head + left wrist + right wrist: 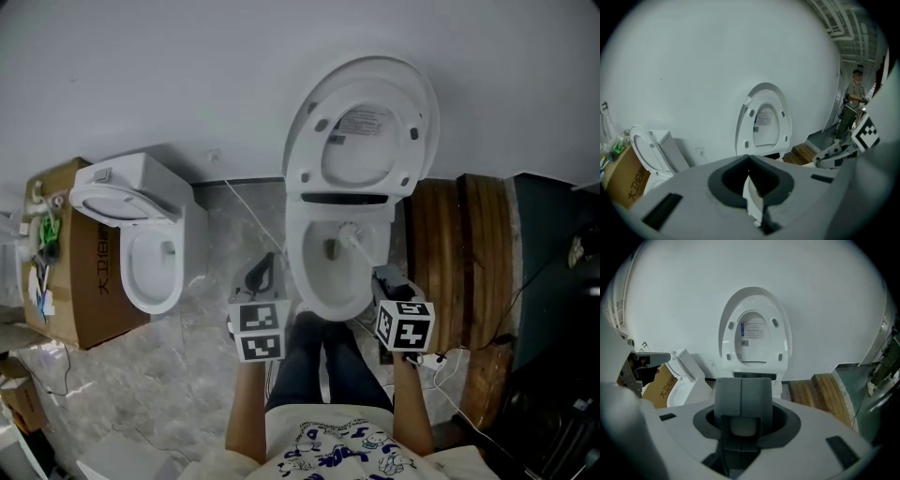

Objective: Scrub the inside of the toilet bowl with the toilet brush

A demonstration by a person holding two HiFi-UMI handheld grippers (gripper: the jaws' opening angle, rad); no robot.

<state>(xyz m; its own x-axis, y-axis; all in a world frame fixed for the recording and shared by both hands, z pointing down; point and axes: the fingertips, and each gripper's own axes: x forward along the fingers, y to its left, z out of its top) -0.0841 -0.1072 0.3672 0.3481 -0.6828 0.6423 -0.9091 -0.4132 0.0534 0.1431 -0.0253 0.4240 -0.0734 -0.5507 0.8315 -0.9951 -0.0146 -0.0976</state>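
A white toilet (323, 291) stands in the middle with its lid and seat (361, 131) raised. The white toilet brush (352, 234) has its head inside the bowl, near the back. Its handle slants down to my right gripper (386, 278) at the bowl's right rim, shut on the handle. In the right gripper view the pads (742, 380) are pressed together below the lid (752, 333). My left gripper (265, 272) hangs left of the bowl, apart from it, its jaws together and holding nothing. The left gripper view (749, 161) shows the lid (764, 119) ahead.
A second white toilet (141, 234) sits at the left beside a cardboard box (80, 272). Wooden boards (459, 253) lie right of the bowl. Cables (248, 211) run over the marble floor. The person's legs (328, 366) stand before the bowl. Another person (855, 91) stands far off.
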